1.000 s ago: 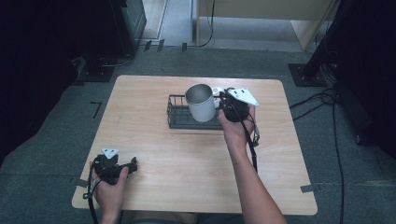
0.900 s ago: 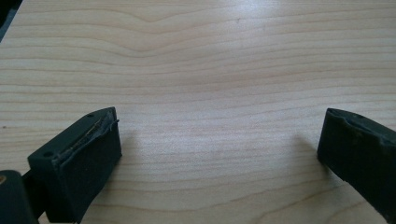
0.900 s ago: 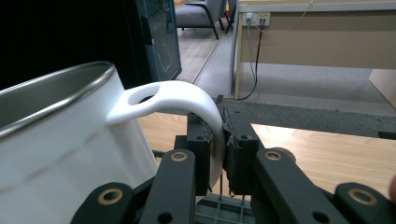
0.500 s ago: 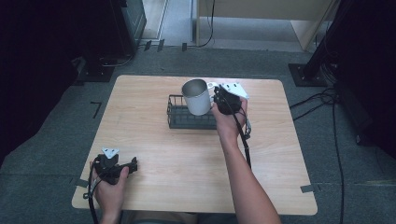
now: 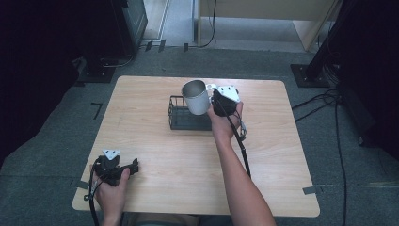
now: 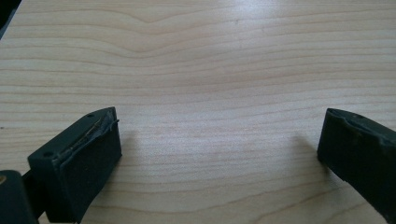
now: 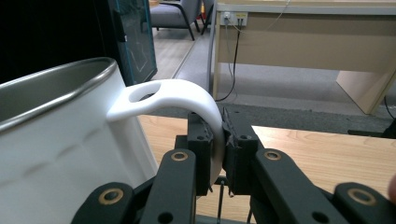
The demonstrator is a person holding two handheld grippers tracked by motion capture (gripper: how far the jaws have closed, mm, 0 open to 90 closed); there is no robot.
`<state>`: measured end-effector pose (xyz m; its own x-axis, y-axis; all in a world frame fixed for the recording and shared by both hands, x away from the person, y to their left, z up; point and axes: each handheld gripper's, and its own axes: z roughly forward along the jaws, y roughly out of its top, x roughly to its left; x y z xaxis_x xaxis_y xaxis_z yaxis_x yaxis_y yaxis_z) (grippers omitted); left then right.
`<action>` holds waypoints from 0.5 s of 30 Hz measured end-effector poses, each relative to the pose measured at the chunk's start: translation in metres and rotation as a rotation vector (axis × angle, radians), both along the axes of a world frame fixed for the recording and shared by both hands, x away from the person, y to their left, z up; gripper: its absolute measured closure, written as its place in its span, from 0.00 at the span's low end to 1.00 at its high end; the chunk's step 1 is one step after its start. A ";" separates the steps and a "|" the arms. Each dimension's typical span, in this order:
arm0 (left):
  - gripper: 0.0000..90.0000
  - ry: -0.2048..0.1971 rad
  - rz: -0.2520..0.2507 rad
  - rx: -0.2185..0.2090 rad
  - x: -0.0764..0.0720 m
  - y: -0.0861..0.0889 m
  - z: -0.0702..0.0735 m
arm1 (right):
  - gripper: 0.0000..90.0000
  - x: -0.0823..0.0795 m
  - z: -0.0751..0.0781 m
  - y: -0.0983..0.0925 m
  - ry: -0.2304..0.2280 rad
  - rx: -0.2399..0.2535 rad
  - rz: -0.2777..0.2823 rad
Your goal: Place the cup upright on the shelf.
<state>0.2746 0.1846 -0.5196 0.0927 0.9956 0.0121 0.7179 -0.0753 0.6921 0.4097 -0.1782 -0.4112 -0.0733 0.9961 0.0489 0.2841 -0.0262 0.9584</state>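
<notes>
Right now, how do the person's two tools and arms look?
Both are black handheld units. The left tool and right tool each carry a pale three-cornered plate on top and trail a black cable. The right one's linkage has brass-coloured pivot pins. The forearms are bare, without sleeves.

No readable text, label, brand, number or sign is found on the mug [image 5: 196, 96], the wire rack [image 5: 181, 118], the table [image 5: 273, 155] or either gripper.
</notes>
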 end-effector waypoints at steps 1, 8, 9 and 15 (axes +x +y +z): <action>0.00 -0.001 0.001 -0.001 0.000 0.000 0.000 | 0.92 0.001 -0.001 0.000 0.003 -0.002 -0.001; 0.00 0.000 0.000 0.001 0.000 0.000 0.000 | 0.91 0.002 -0.024 -0.001 0.048 -0.005 -0.003; 0.00 0.000 0.000 0.001 0.000 0.000 0.000 | 0.91 0.001 -0.027 -0.002 0.056 -0.001 0.000; 0.00 0.001 -0.001 0.001 0.000 0.000 0.000 | 0.90 -0.001 -0.036 -0.009 0.098 0.030 0.016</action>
